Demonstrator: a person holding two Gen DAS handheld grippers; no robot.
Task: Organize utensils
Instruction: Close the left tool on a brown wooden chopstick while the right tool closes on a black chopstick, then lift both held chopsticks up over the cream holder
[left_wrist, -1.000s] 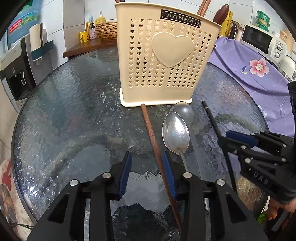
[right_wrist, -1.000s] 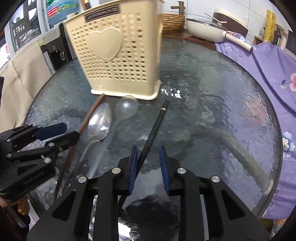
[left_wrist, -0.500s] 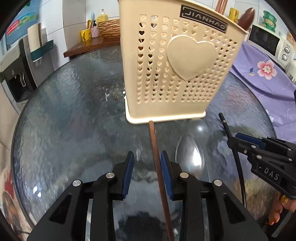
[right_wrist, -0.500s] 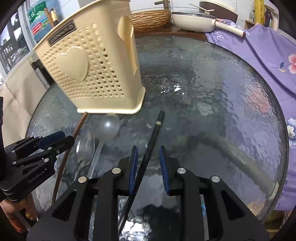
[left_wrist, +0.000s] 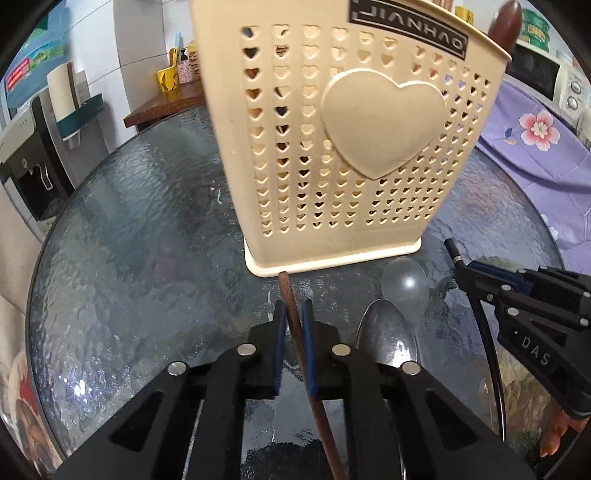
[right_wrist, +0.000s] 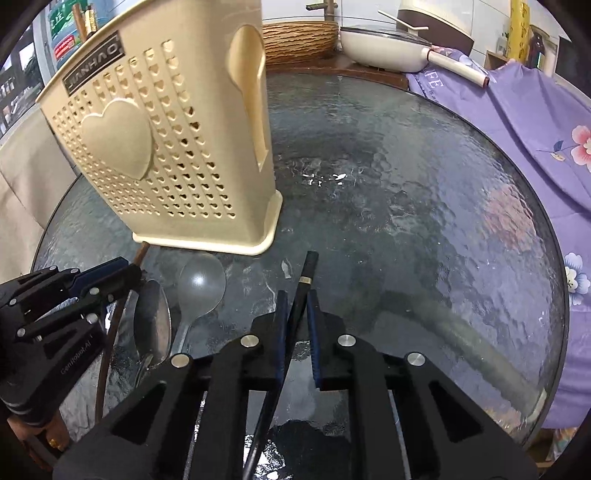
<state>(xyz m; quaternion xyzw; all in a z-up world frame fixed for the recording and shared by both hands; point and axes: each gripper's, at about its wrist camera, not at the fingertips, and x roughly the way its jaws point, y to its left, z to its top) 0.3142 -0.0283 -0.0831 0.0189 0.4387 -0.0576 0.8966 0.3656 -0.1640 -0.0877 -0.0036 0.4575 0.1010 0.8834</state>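
A cream perforated utensil holder (left_wrist: 347, 147) with a heart stands on the round glass table (left_wrist: 140, 258); it also shows in the right wrist view (right_wrist: 166, 155). My left gripper (left_wrist: 293, 314) is shut on a brown wooden chopstick (left_wrist: 291, 306) whose tip reaches the holder's base. My right gripper (right_wrist: 295, 306) is shut on a black chopstick (right_wrist: 304, 277). A metal spoon (left_wrist: 388, 332) and a clear plastic spoon (left_wrist: 404, 284) lie between the two grippers. Brown utensils stand inside the holder.
A purple floral cloth (right_wrist: 517, 122) covers things right of the table. A wicker basket (right_wrist: 299, 40) and a white pan (right_wrist: 384, 51) sit on a wooden shelf behind. A water dispenser (left_wrist: 29, 155) stands at the left.
Both grippers have moved forward toward the holder and their jaws have closed in, the left on the brown chopstick, the right on the black chopstick.
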